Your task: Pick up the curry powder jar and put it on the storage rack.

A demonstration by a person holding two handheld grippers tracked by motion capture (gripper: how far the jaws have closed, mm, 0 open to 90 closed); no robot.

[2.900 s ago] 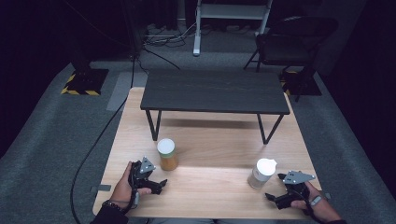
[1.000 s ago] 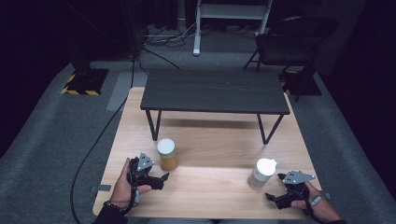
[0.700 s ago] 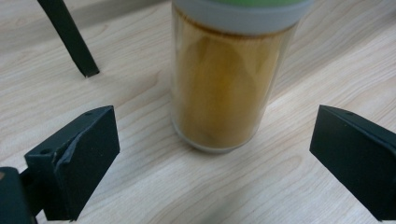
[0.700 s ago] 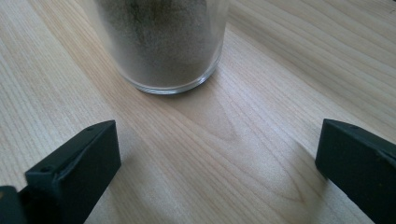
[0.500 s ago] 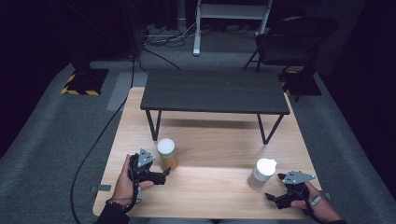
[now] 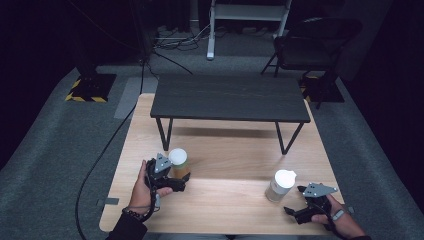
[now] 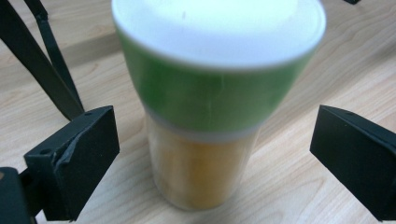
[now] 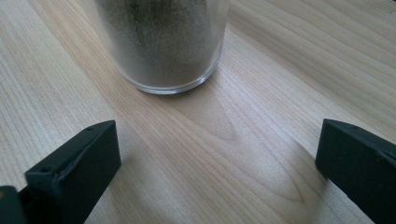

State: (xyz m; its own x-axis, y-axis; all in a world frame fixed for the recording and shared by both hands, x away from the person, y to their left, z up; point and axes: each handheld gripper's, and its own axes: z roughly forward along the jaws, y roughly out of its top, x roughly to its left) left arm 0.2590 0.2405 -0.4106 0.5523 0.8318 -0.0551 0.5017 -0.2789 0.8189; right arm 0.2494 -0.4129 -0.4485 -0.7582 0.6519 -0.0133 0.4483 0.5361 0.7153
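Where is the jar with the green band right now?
In the high view the jar with the green band stands on the left of the wooden table, just in front of the black bench's left legs, between the open left claw jaws.

Overhead forward-down; two close jaw-level views

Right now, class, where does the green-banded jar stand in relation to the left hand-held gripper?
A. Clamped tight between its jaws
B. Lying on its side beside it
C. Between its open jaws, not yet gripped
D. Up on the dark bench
C: in the left gripper view the green-banded jar stands upright on the wooden table between the jaws of the left hand-held gripper, with a gap showing on each side.
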